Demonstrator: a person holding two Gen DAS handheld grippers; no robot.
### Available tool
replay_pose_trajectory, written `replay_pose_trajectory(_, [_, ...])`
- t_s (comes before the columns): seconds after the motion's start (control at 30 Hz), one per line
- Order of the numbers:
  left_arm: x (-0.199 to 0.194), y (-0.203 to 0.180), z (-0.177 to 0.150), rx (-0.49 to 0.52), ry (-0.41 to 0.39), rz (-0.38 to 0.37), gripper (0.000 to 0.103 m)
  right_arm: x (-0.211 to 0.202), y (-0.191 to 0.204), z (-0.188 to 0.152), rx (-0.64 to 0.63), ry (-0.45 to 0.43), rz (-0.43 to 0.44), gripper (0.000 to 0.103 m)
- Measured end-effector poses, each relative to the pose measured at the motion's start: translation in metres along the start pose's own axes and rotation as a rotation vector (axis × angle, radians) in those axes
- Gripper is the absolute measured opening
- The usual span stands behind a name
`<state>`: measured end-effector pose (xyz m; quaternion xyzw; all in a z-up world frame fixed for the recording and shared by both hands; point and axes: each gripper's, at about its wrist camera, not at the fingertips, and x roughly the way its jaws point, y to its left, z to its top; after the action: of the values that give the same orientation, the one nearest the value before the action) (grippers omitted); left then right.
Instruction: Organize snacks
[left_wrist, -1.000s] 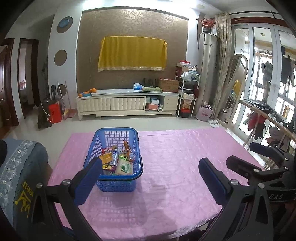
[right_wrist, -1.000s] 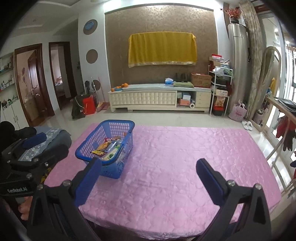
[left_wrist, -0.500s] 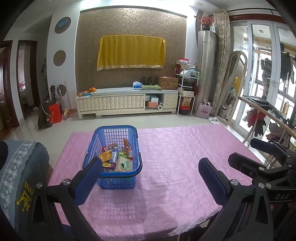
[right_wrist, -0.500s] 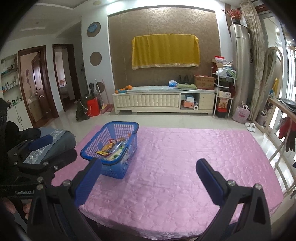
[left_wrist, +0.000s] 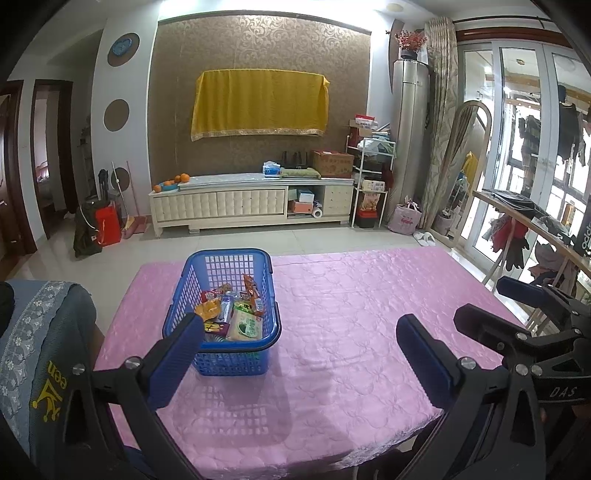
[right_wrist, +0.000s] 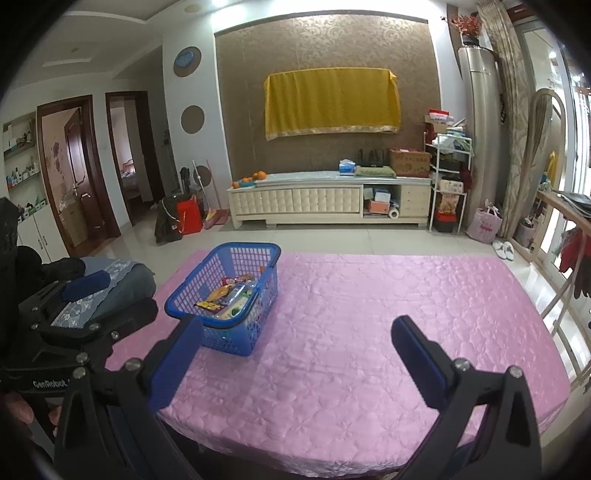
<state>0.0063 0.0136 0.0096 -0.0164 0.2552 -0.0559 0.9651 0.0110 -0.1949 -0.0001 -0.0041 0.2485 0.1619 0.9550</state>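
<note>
Both claws hang above the near edge of the tabletop, which is covered in a pink quilted cloth, and neither one touches anything. The left claw has its blue-padded fingers spread wide with nothing between them; the blue basket sits just ahead of its left finger, so that the fingertip overlaps the basket's near corner in the left wrist view. The snacks lie piled inside the basket: an orange packet, a red one, a pale green one, and others I cannot make out clearly. The right claw is likewise spread and empty, and from it the basket stands ahead and to the left, beyond its left finger, while bare pink cloth stretches ahead and to the right. Off to the left of the right claw, the left one shows as a black frame over a grey-blue chair back. A hand grips that frame at the lower left edge.
</note>
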Motion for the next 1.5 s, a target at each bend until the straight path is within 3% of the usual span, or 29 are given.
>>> replay_pose_trajectory(1.5, [-0.0021, 0.0022, -0.0035, 0.008, 0.012, -0.019, 0.103, -0.0014, 0.0014, 0.0009, 0.017, 0.018, -0.014, 0.103])
